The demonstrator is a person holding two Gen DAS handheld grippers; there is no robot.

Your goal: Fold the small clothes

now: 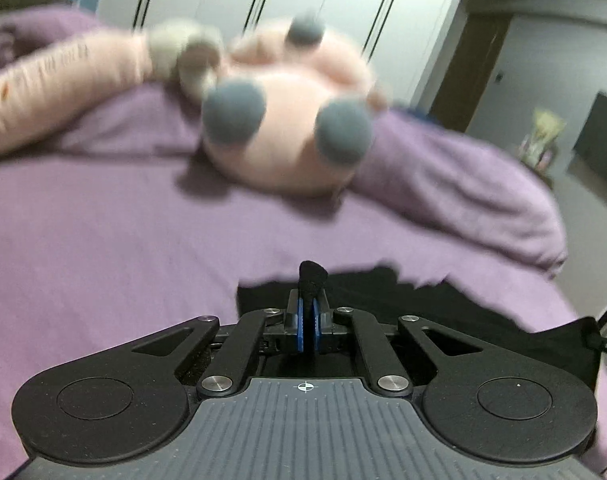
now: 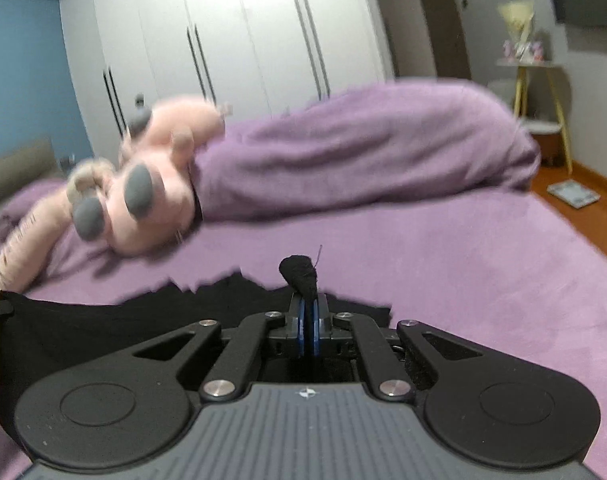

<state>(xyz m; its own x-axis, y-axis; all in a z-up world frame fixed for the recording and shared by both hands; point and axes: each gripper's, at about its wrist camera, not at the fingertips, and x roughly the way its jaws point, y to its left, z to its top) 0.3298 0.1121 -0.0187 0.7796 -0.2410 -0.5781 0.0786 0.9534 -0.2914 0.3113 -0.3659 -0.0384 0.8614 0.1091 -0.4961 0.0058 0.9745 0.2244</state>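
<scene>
On the purple bedspread (image 1: 103, 240), the black garment (image 2: 83, 332) lies stretched between both grippers: left gripper (image 1: 309, 312) and right gripper (image 2: 308, 316) each clamp a bunched corner. Pink plush toy (image 1: 287, 128) behind; no readable writing.

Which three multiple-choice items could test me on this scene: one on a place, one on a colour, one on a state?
1. Where does the pink plush toy with grey paws lie?
A. on the purple bedspread
B. on the floor
C. inside the wardrobe

2. What colour is the small garment that is being held?
A. white
B. black
C. red

3. How is the left gripper?
A. wide open
B. out of view
C. shut on the garment

Answers:
1 A, the toy rests on the bed cover.
2 B, the cloth is black in both views.
3 C, the blue pads pinch a tuft of the black cloth.
</scene>
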